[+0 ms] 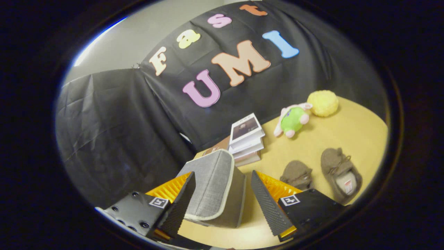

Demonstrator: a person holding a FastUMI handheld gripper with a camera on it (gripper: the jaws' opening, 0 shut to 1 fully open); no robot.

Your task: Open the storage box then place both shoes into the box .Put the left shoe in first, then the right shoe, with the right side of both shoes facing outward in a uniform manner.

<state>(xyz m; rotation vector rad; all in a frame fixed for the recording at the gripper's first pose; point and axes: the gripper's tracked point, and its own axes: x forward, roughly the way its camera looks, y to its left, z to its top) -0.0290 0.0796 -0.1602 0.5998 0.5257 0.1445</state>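
Observation:
A grey fabric storage box [215,187] with pale piping stands on the yellow table, its lid closed as far as I can tell. My gripper [222,201] is open, and the box's near corner sits between the two fingers without either finger pressing it. Two brown slipper-like shoes lie to the right, beyond the right finger: one [296,174] points its toe toward me, the other [340,173] lies with its opening and a white insole label showing.
A stack of books [245,139] rests just behind the box. A green and pink plush toy [293,121] and a yellow fluffy ball [323,102] sit farther back on the yellow table [350,139]. Black cloth walls close the booth behind and to the left.

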